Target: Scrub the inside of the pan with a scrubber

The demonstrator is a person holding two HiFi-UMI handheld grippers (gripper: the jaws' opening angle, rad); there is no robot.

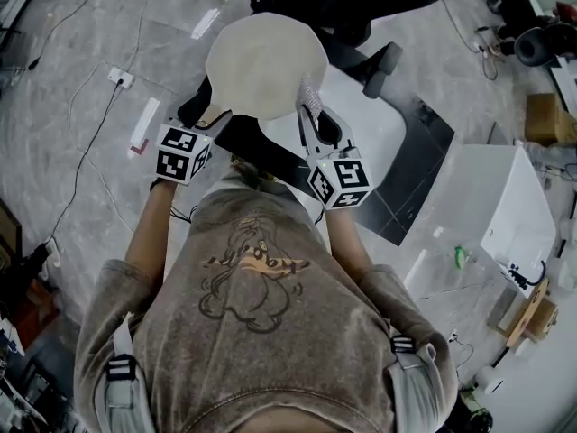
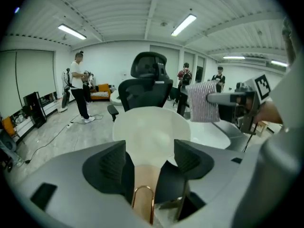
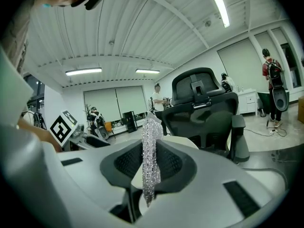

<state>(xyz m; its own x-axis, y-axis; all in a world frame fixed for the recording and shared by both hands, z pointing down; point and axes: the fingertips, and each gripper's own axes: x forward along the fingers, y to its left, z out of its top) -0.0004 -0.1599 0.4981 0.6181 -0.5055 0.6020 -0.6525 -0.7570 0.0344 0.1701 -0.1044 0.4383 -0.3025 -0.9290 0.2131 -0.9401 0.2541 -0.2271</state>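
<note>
Cream-coloured pan (image 1: 261,61) sits in front of the person, over a black office chair (image 1: 361,25) and the left edge of a white table (image 1: 374,133); can't tell what it rests on. Head view only: marker cubes on both grippers, the pan's whole round outline, and the scrubber (image 1: 311,96) at its near right rim. Left gripper view only: the copper-toned handle (image 2: 145,177) with its hanging loop runs between the jaws of the left gripper (image 2: 149,156), which are spread wide and released, not clamping it. That view also shows the striped face of the scrubber beside the pan's right rim; contact unclear. It also has people (image 2: 78,87) standing far back. Right gripper view: the right gripper (image 3: 151,167) is clenched on the silvery mesh scrubber, which stands edge-on between the pads. Inside the pan only a pale cream surface shows.
</note>
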